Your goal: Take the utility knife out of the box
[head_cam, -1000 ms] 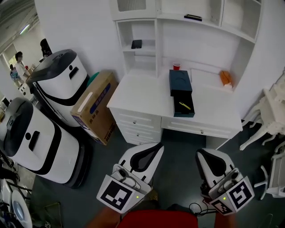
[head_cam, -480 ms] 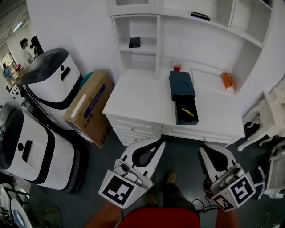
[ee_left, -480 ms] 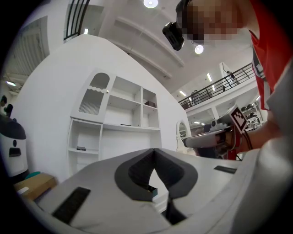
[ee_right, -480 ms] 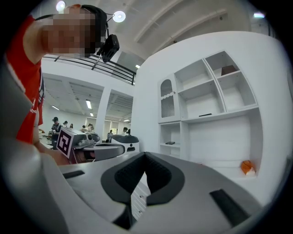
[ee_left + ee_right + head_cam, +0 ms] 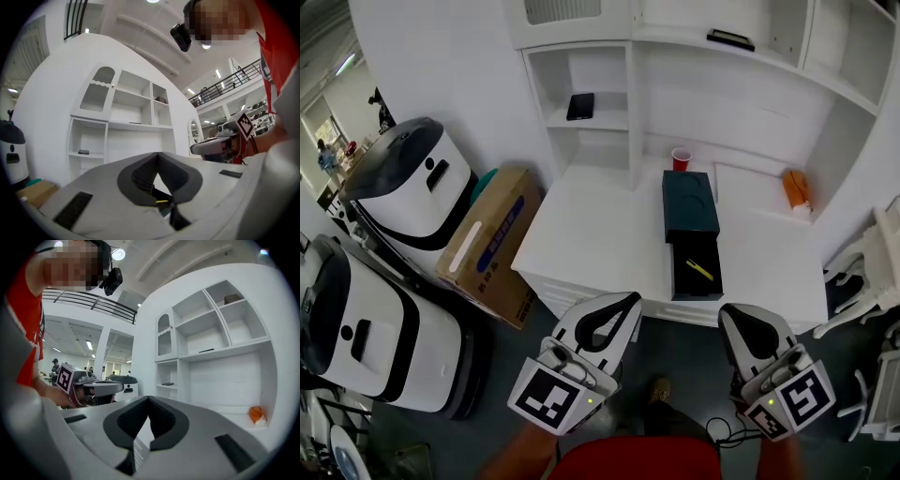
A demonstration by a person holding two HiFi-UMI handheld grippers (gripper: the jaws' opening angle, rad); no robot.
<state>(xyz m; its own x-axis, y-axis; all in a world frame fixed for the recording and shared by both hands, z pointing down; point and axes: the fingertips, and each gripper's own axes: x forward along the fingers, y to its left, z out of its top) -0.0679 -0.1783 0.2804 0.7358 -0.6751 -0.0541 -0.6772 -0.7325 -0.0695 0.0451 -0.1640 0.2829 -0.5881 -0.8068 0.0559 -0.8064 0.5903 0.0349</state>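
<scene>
A dark teal box (image 5: 689, 204) stands on the white desk (image 5: 600, 234). Its drawer (image 5: 693, 269) is pulled out toward me, and a yellow utility knife (image 5: 700, 270) lies inside it. My left gripper (image 5: 634, 299) hangs in front of the desk's edge, left of the drawer, jaws shut and empty. My right gripper (image 5: 733, 311) is just below the drawer's right side, also shut and empty. In the left gripper view the left gripper (image 5: 157, 153) has its tips touching, with a sliver of the yellow knife (image 5: 162, 201) showing through the gap. The right gripper (image 5: 148, 397) points level at the shelves.
A red cup (image 5: 681, 157) stands behind the box and an orange object (image 5: 797, 187) lies at the desk's back right. A black phone (image 5: 579, 106) is on a shelf. A cardboard box (image 5: 492, 242) and two white machines (image 5: 403, 187) stand left of the desk, white chairs (image 5: 881, 281) to the right.
Both grippers have moved forward to the desk's front edge. The box and open drawer now lie closer, just ahead of the gripper tips. Jaws stayed shut.
</scene>
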